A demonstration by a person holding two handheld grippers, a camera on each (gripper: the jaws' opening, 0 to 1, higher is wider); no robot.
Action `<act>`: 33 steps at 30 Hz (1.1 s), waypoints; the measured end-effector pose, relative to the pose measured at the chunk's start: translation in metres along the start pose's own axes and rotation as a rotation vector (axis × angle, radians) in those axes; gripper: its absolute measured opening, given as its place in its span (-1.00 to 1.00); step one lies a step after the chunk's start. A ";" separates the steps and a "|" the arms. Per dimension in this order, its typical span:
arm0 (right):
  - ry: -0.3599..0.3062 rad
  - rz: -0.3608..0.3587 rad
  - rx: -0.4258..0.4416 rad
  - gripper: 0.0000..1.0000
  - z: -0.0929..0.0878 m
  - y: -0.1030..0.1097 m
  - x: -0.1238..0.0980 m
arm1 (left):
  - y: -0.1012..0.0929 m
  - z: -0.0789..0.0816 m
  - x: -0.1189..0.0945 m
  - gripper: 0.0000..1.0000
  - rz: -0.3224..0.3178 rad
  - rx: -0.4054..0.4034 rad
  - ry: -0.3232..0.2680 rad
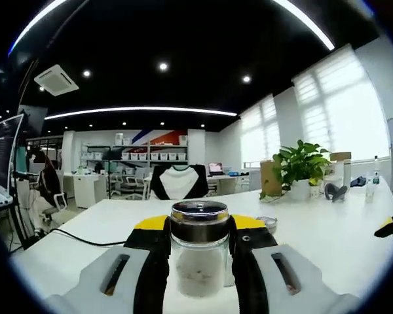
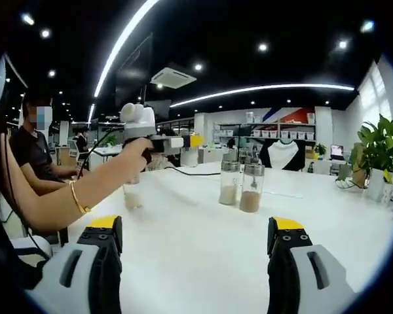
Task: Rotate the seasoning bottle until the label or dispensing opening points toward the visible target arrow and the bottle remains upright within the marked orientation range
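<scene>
In the left gripper view, the left gripper [image 1: 198, 261] has its 2 yellow-tipped jaws closed against the sides of a clear glass seasoning bottle [image 1: 198, 252], which stands upright at the near edge of the white tabletop [image 1: 314, 242], its dark band and shiny lid above a pale seasoning fill. Far to the right on the tabletop stands a potted plant [image 1: 300, 169], with a small round dish [image 1: 267, 222] just behind the right jaw. In the right gripper view, the right gripper [image 2: 195, 261] hovers over the tabletop with its jaws spread wide and nothing between them. Farther off, 2 shaker bottles [image 2: 241, 186] stand upright side by side near the middle of the tabletop, one with pale contents and one with brown. To the left, a person's hand [image 2: 132, 160] grips the handle of the left gripper, which is raised above the tabletop, a gold bracelet [image 2: 78, 198] on the wrist. A seated person [image 2: 33, 154] waits at the far left.
</scene>
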State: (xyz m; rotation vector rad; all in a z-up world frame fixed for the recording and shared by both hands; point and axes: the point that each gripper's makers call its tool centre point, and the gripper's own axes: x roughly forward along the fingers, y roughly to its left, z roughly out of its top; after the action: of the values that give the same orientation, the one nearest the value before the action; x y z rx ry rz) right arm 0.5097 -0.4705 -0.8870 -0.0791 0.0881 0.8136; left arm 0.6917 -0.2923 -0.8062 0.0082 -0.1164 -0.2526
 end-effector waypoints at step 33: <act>0.064 0.077 -0.002 0.75 -0.007 -0.003 -0.005 | -0.059 0.021 -0.049 -0.27 -0.226 -0.011 -0.039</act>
State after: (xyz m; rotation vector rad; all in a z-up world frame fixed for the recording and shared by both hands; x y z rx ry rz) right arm 0.5086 -0.4771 -0.8931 -0.1047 0.1518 0.8879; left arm 0.6268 -0.3372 -0.7920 0.0053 -0.1534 -0.4792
